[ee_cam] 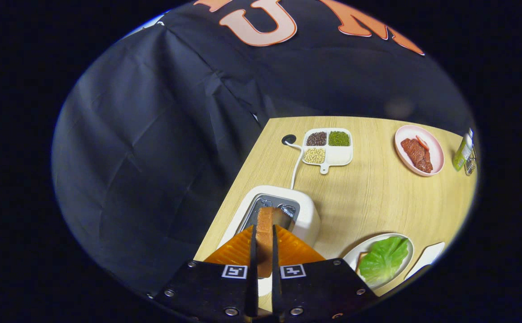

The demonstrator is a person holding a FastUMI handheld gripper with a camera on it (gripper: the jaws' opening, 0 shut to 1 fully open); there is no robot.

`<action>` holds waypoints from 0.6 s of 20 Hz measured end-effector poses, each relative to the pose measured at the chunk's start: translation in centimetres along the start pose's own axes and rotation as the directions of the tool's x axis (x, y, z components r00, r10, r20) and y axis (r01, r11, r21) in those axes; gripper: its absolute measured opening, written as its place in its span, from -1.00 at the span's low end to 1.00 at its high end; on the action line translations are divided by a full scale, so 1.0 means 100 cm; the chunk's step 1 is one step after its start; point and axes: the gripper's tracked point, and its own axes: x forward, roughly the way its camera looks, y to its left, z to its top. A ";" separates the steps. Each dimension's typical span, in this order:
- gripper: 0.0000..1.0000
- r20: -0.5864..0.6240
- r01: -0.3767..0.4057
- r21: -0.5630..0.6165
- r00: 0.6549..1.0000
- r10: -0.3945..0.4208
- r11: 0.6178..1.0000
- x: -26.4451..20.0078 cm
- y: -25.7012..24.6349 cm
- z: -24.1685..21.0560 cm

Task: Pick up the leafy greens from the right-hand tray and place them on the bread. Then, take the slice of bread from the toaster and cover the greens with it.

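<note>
- Right now I see the wooden table ending in a slanted edge just beside the toaster, with the black cloth wall dropping away past that edge.
- Open tabletop lies beyond the toaster, between it and the divided dish of beans and seeds near the far edge; a white cord runs across that stretch from the toaster to a round port in the table.
- A pink plate with slices of meat sits well apart, and a bottle stands at the table's rim next to it.
- My gripper is closed on the slice of bread: both fingers press its flat sides, and it stands upright on edge between them.
- That slice is directly over the toaster's slot, its top end reaching ahead of the fingertips.
- I see the leafy greens lying on a white plate, just beside the toaster, covering most of the bread under them.
</note>
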 end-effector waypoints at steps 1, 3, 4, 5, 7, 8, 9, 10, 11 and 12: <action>-0.75 0.008 -0.023 -0.003 1.000 0.023 1.000 -0.009 0.002 0.000; -0.75 0.039 -0.064 0.006 0.997 0.064 0.998 -0.025 0.005 0.003; -0.75 0.061 -0.079 0.007 0.995 0.079 0.997 -0.033 0.005 0.005; -0.75 0.073 -0.103 0.010 0.992 0.102 0.995 -0.041 0.006 0.006; -0.75 0.097 -0.126 0.017 0.988 0.124 0.992 -0.055 0.002 0.005; -0.75 0.107 -0.138 0.016 0.985 0.136 0.990 -0.061 0.001 0.005; -0.75 0.116 -0.144 0.016 0.983 0.142 0.989 -0.067 -0.003 0.004; -0.75 0.125 -0.148 0.017 0.981 0.145 0.989 -0.073 -0.007 0.001; -0.75 0.132 -0.155 0.022 0.980 0.150 0.988 -0.077 -0.011 -0.001; -0.75 0.139 -0.159 0.028 0.978 0.154 0.987 -0.082 -0.016 -0.003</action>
